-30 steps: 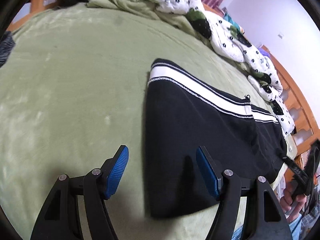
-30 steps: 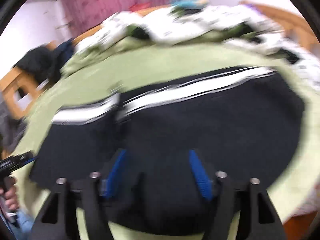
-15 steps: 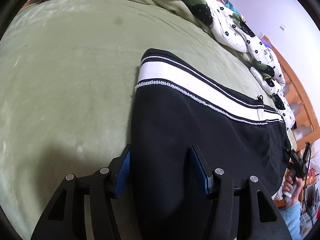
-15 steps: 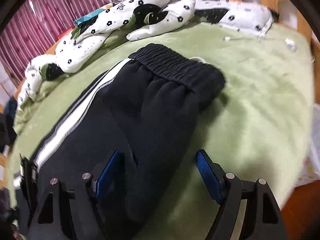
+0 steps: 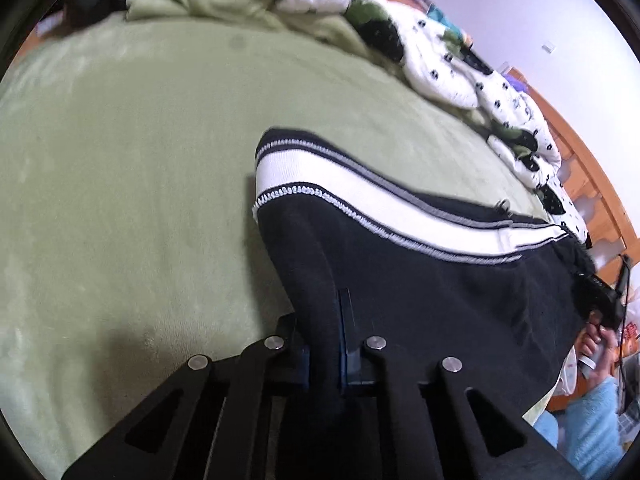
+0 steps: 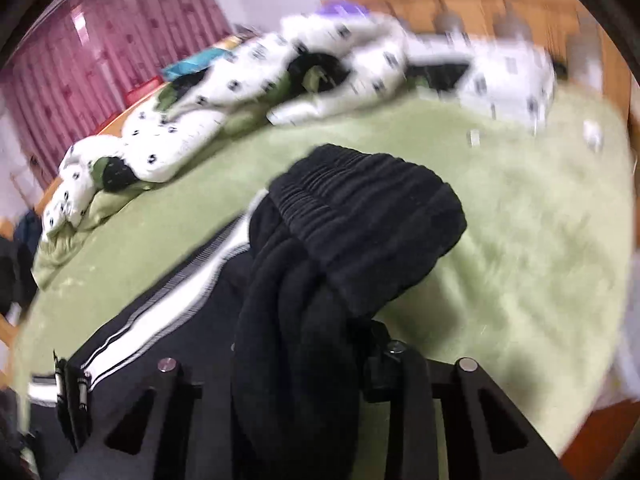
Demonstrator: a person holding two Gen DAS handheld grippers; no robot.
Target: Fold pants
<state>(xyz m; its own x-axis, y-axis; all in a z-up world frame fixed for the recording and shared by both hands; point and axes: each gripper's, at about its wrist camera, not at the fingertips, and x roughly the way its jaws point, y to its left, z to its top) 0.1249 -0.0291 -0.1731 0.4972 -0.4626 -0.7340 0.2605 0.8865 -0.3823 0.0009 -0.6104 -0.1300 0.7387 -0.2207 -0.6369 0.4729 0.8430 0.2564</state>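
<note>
Black pants (image 5: 420, 280) with a white side stripe (image 5: 360, 196) lie on the green bed cover (image 5: 120, 160). My left gripper (image 5: 324, 344) is shut on the near edge of the leg-hem end, and the cloth rises into it. In the right wrist view the pants (image 6: 300, 320) bunch up at the elastic waistband (image 6: 360, 196). My right gripper (image 6: 304, 364) is shut on that bunched waist fabric, lifted off the cover. Its fingertips are hidden by the cloth.
A white duvet with black flowers (image 5: 460, 60) is heaped along the far side of the bed. A wooden headboard (image 6: 500, 8) and red curtains (image 6: 100, 52) stand behind. The green cover (image 6: 540, 240) spreads to the right of the waistband.
Both grippers have gone from open around the pants' edges to shut on the fabric. The waist end has been pulled up into a bunch.
</note>
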